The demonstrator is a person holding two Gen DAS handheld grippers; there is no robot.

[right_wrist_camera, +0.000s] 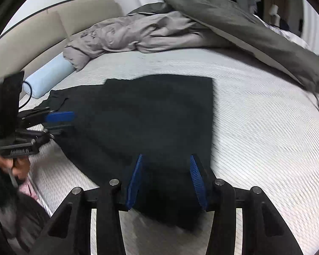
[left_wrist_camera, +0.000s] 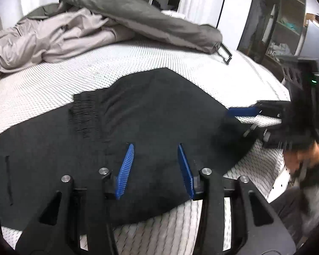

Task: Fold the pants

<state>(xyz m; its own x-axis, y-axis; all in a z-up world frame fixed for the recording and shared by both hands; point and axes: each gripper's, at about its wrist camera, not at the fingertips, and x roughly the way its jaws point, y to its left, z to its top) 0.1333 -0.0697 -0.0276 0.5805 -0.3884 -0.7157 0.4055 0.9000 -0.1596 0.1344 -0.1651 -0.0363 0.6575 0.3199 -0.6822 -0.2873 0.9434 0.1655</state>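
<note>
Black pants (left_wrist_camera: pixel 148 106) lie flat and folded on the white mattress (left_wrist_camera: pixel 42 89), their gathered waistband (left_wrist_camera: pixel 83 114) toward the left. My left gripper (left_wrist_camera: pixel 155 148) hovers over the near edge of the pants, jaws open, nothing pinched between the blue pads. In the right wrist view the same pants (right_wrist_camera: pixel 148 110) spread out ahead, and my right gripper (right_wrist_camera: pixel 166 159) stands open above their near corner. Each gripper shows in the other's view: the right gripper (left_wrist_camera: pixel 237 123) at the pants' right edge, the left gripper (right_wrist_camera: pixel 69 123) at their left edge, both blurred.
A crumpled grey duvet (left_wrist_camera: pixel 53 34) and a dark olive cover (left_wrist_camera: pixel 148 19) are heaped at the far side of the bed. A light blue bolster (right_wrist_camera: pixel 51 74) lies by the beige headboard (right_wrist_camera: pixel 32 31). Dark shelves (left_wrist_camera: pixel 276 21) stand at the right. A person's hand (left_wrist_camera: pixel 304 155) holds the right gripper.
</note>
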